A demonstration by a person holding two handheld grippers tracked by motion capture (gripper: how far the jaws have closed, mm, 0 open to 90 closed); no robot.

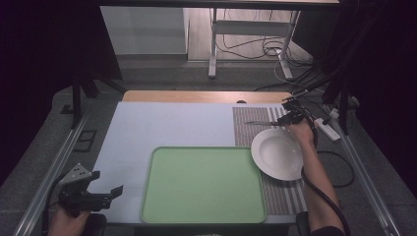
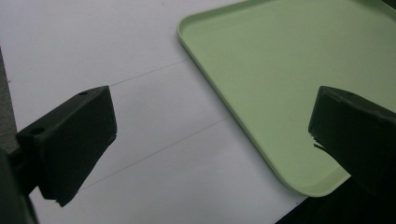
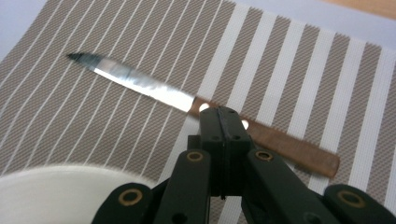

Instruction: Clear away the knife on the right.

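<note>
1. Table (image 1: 167,128) first: its pale top carries a green tray (image 1: 204,184) at the near middle and a striped placemat (image 1: 248,128) along the right side
2. Tray next: it lies bare, with your left gripper (image 1: 93,194) hanging off its near left corner, jaws spread wide and holding nothing; the left gripper view shows the tray's rounded corner (image 2: 322,189) between those jaws
3. White plate (image 1: 278,153) sits on the placemat, just right of the tray, and is empty
4. Your right gripper (image 3: 223,122) is at the far end of the placemat, beyond the plate, its jaws pinched together on the knife (image 3: 187,100) where the wooden handle meets the blade
5. The knife lies low over the placemat stripes (image 3: 140,140); you cannot tell from here whether it is lifted or resting. Its long axis runs across the table, blade tip towards the left, handle end towards the right
6. Expect it to be light and stiff, though the polished blade looks slippery, so keep the hold on the wood, not the steel; gripped this near the blade, the handle may droop and swivel in the jaws
</note>
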